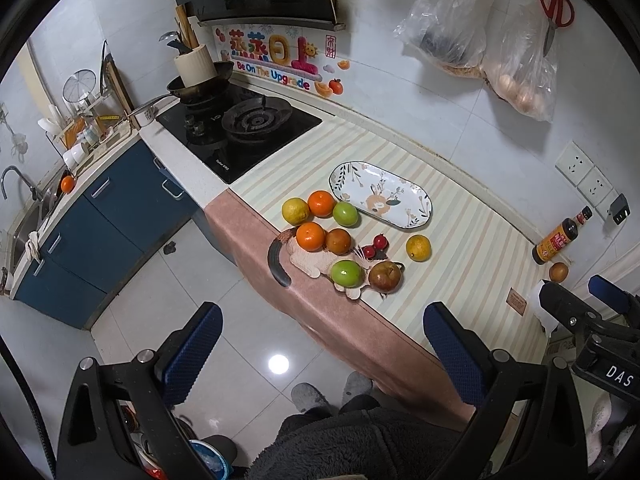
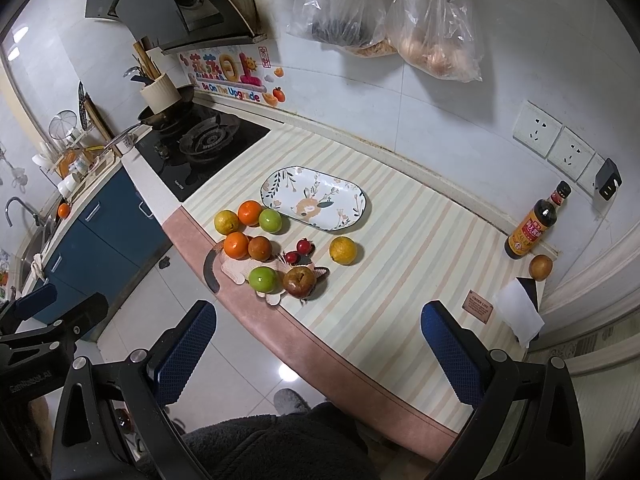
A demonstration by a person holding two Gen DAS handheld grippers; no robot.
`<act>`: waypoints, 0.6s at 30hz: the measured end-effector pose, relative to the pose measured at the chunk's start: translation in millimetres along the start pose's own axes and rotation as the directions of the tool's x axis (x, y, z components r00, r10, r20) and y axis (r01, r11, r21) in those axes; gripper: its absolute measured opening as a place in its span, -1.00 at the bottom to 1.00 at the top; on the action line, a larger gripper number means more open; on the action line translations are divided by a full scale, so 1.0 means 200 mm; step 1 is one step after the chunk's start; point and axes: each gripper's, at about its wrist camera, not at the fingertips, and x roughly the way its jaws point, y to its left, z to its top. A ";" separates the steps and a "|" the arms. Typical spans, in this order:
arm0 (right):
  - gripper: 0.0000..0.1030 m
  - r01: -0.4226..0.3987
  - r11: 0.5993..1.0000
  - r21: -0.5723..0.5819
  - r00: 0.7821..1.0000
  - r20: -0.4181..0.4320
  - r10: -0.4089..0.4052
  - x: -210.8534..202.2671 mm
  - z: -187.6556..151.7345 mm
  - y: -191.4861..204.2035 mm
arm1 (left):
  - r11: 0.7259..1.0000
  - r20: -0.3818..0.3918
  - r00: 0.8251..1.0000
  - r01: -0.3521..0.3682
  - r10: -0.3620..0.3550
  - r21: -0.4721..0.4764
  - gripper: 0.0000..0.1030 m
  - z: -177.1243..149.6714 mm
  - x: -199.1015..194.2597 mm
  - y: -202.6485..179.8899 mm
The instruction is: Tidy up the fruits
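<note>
The far end of the kitchen past the sink is small and blurred, and the contents of the two plastic bags (image 2: 436, 36) hanging on the wall are hard to make out. A cat-shaped mat (image 1: 310, 262) near the counter's front edge is largely covered by fruit, so only its tail and paws show.

The oval plate (image 1: 380, 194) lies bare on the striped counter (image 1: 460, 240), its long axis running from 10 o'clock to 4 o'clock in both views. At the plate's 8 o'clock sits a cluster: a yellow citrus (image 1: 295, 211), two oranges (image 1: 321, 203), a green apple (image 1: 345, 213) touching the plate's rim, and a brownish fruit (image 1: 338, 241). Closer to the edge are a second green apple (image 1: 346, 273) and a reddish-brown apple (image 1: 384, 276), touching each other, with small red fruits (image 1: 376, 245) just behind. A lone yellow citrus (image 1: 418, 247) sits at the plate's 6 o'clock, apart from the rest. Well apart at 3 o'clock, a small brown fruit (image 2: 540, 267) sits beside a sauce bottle (image 2: 534, 224).

The left gripper (image 1: 320, 352) and the right gripper (image 2: 318, 350) are both spread wide, holding nothing, in front of the counter.
</note>
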 end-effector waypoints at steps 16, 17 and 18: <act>1.00 -0.105 0.968 0.229 0.977 -0.155 0.143 1.03 0.13 -0.34 | 0.972 -0.066 0.971 -0.227 0.231 0.064 1.00 0.23 0.82 -0.03; 1.00 -0.117 0.965 0.236 0.970 -0.183 0.162 1.15 0.13 -0.35 | 0.972 -0.092 0.969 -0.222 0.228 0.071 1.00 0.23 0.88 -0.03; 0.99 -0.126 0.962 0.241 0.961 -0.212 0.179 1.27 0.12 -0.35 | 0.973 -0.123 0.966 -0.220 0.228 0.074 1.00 0.23 0.97 -0.03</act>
